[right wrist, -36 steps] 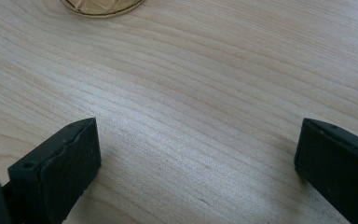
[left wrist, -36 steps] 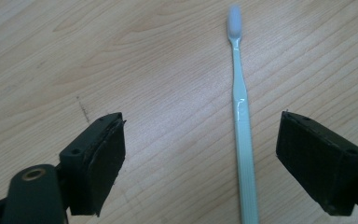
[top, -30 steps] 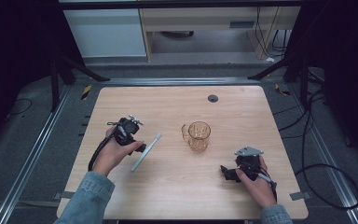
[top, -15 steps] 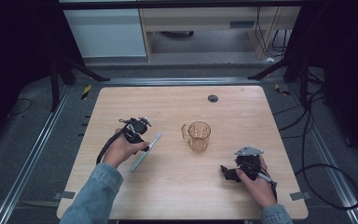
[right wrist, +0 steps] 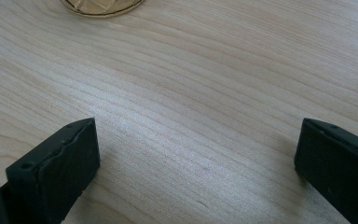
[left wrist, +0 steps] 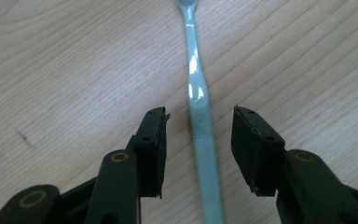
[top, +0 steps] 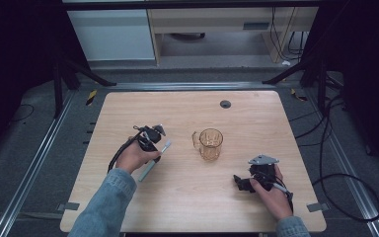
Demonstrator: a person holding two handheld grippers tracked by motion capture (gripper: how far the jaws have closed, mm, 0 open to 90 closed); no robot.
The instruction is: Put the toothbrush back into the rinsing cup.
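Left gripper [left wrist: 198,140] open, jaws on both sides of toothbrush [left wrist: 200,121] handle, not gripping. Right gripper [right wrist: 196,158] wide open, empty, cup [top: 210,143] ahead.

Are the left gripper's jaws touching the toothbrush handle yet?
Apart. The left gripper view shows the left gripper open astride the toothbrush, with bare wood visible between the handle and each jaw.

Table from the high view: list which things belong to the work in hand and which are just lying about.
In the work:
- left gripper, open astride the toothbrush
- toothbrush, flat on the table

Lying about:
- amber mug
- right gripper, open, resting on the table
- dark round spot
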